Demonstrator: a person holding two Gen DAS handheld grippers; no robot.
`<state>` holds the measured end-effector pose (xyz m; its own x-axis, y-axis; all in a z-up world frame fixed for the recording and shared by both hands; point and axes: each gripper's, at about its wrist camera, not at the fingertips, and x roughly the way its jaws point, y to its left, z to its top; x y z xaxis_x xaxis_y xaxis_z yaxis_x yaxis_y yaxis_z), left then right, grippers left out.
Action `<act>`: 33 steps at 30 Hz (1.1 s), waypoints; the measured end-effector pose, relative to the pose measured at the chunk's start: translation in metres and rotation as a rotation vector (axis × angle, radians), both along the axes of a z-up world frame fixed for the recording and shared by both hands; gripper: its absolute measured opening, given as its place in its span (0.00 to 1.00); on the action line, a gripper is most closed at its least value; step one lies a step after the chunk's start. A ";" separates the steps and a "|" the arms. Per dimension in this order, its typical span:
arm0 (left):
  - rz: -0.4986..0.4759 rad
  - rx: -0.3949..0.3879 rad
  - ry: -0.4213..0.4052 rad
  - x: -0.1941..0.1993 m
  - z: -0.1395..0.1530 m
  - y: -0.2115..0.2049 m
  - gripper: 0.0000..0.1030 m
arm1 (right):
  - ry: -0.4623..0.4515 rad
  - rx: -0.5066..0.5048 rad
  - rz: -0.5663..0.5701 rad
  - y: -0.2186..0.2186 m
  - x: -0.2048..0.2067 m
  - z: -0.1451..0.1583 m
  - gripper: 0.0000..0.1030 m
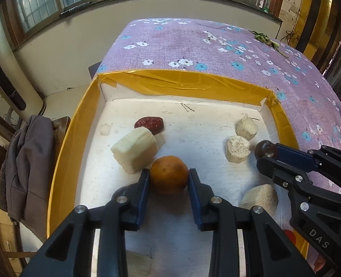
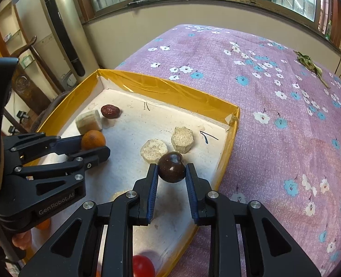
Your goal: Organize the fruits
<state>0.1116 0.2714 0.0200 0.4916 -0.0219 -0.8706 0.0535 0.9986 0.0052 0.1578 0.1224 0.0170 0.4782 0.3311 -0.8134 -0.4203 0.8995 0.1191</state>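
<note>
Purple floral table carries one yellow-rimmed tray; my left fingers pinch one orange, my right fingers pinch one dark chestnut.

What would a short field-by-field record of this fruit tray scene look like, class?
Container: yellow-rimmed tray on floral tablecloth
Left gripper: closed on orange fruit
Right gripper: closed on dark brown round fruit
Loose in tray: red date, peeled banana piece, two pale cut rounds
Off tray: wilted leaves
</note>
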 end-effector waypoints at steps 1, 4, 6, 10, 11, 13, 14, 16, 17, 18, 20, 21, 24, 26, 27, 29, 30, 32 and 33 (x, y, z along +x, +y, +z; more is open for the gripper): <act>-0.002 0.001 -0.001 0.000 0.000 0.000 0.36 | 0.000 0.000 -0.001 0.001 0.000 0.000 0.24; 0.002 -0.002 -0.005 0.002 0.002 0.000 0.49 | -0.010 -0.042 0.010 0.007 0.003 0.000 0.24; 0.010 -0.010 -0.008 0.002 0.003 0.001 0.57 | -0.007 -0.043 0.009 0.007 0.004 0.000 0.24; 0.018 0.020 -0.020 0.002 0.003 0.000 0.59 | -0.002 -0.033 -0.002 0.003 0.004 0.000 0.23; 0.017 0.033 -0.024 0.002 0.003 0.000 0.59 | -0.003 -0.034 -0.005 0.003 0.004 0.001 0.23; 0.023 0.052 -0.033 0.000 0.005 0.000 0.60 | -0.010 -0.036 -0.012 0.003 0.000 0.003 0.23; 0.026 0.058 -0.037 -0.002 0.006 0.002 0.62 | -0.014 -0.038 -0.014 0.002 -0.001 0.005 0.23; 0.033 0.064 -0.045 -0.005 0.009 0.004 0.63 | -0.029 -0.037 -0.024 0.000 -0.008 0.010 0.27; 0.036 0.067 -0.050 -0.007 0.011 0.005 0.63 | -0.038 -0.040 -0.032 -0.002 -0.011 0.012 0.32; 0.039 0.070 -0.055 -0.009 0.012 0.006 0.64 | -0.050 -0.036 -0.037 -0.004 -0.016 0.016 0.32; 0.047 0.076 -0.067 -0.015 0.015 0.007 0.69 | -0.062 -0.030 -0.044 -0.008 -0.023 0.020 0.32; 0.053 0.080 -0.073 -0.017 0.016 0.008 0.72 | -0.065 -0.027 -0.047 -0.011 -0.028 0.023 0.33; 0.065 0.090 -0.092 -0.027 0.021 0.008 0.76 | -0.064 -0.018 -0.053 -0.015 -0.039 0.028 0.35; 0.071 0.093 -0.097 -0.034 0.025 0.006 0.78 | -0.065 -0.015 -0.055 -0.019 -0.049 0.032 0.39; 0.078 0.093 -0.104 -0.039 0.028 0.005 0.81 | -0.066 -0.016 -0.054 -0.020 -0.054 0.033 0.43; 0.093 0.095 -0.118 -0.049 0.033 0.004 0.85 | -0.068 -0.014 -0.053 -0.026 -0.065 0.037 0.49; 0.101 0.096 -0.127 -0.055 0.035 0.002 0.87 | -0.070 -0.006 -0.050 -0.029 -0.072 0.039 0.52; 0.117 0.097 -0.143 -0.066 0.040 0.000 0.88 | -0.069 0.004 -0.035 -0.034 -0.084 0.041 0.52; 0.126 0.095 -0.148 -0.072 0.042 0.000 0.90 | -0.070 0.001 -0.030 -0.036 -0.090 0.041 0.53</act>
<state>0.0398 0.2711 0.0624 0.6080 0.1267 -0.7837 -0.0800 0.9919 0.0983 0.0683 0.0862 0.0583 0.5439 0.3168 -0.7771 -0.4009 0.9116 0.0910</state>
